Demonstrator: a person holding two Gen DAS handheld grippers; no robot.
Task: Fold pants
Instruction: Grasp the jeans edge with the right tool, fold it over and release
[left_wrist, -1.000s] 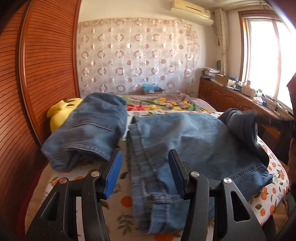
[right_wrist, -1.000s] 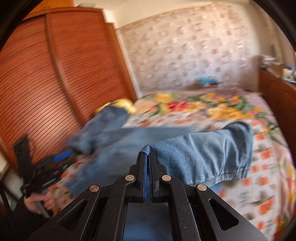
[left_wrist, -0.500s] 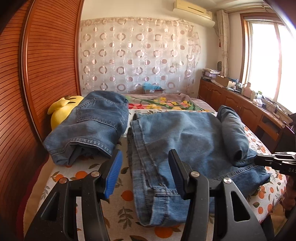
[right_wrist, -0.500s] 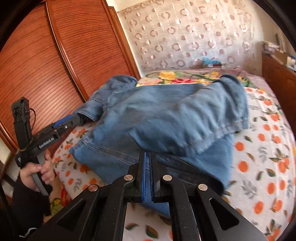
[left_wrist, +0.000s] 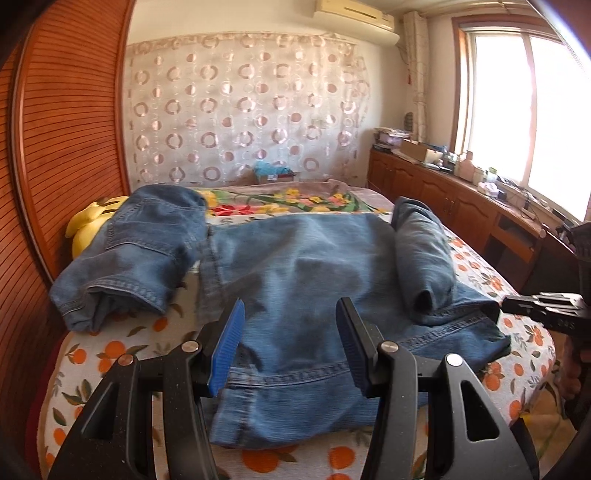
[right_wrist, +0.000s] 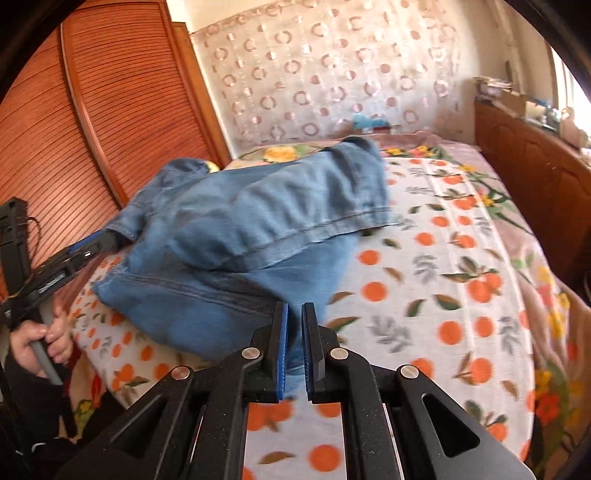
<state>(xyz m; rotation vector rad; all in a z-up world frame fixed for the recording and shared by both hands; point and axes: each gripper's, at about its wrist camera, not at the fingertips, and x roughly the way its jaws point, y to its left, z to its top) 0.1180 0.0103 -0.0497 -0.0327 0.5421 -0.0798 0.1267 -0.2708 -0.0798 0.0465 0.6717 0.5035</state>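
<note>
Left hand-held gripper (left_wrist: 290, 343) hovers low over the near edge of the bed (left_wrist: 110, 350), with its jaws spread wide and nothing between them; the blue pads (left_wrist: 227, 347) stand over the denim without pressing on it. Under it lie the jeans (left_wrist: 314, 295), spread flat across the orange-patterned bed cover, with one leg folded back on the top at the right side. A second pair of folded jeans (left_wrist: 136, 254) lies just beside them at the left, resting against a yellow plush toy (left_wrist: 86, 225) near the wooden slatted wardrobe (left_wrist: 62, 147). Behind the bed hangs a curtain with circles (left_wrist: 243, 110), and a wooden counter (left_wrist: 461, 206) with many small things runs under the window. The right hand-held gripper (right_wrist: 293, 343) is at the near right corner of the jeans; its jaws are opening (only a narrow gap shows), and no cloth is pinched between them. A hand (right_wrist: 40, 339) holds the left tool's grip.
</note>
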